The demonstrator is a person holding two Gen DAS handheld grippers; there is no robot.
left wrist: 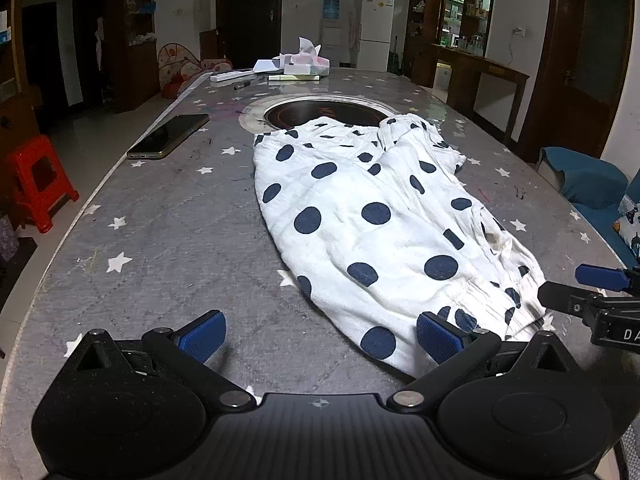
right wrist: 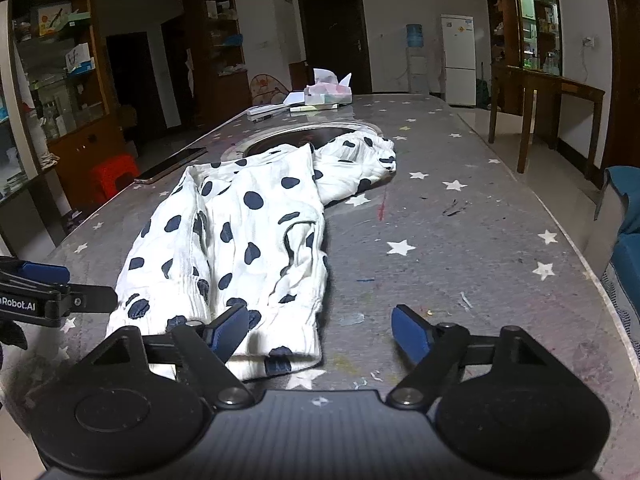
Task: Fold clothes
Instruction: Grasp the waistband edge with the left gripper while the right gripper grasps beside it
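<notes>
A white garment with dark blue polka dots lies rumpled on the grey star-patterned table, its far end over a round inset hob. It also shows in the right wrist view. My left gripper is open just above the table at the garment's near left edge, its right pad beside the gathered hem. My right gripper is open at the garment's near right corner, its left pad over the hem. Each gripper appears at the edge of the other's view. Neither holds anything.
A phone lies on the table's left side. A round hob is set into the table's middle. Tissue box, papers and a pen sit at the far end. A red stool stands left, a blue chair right.
</notes>
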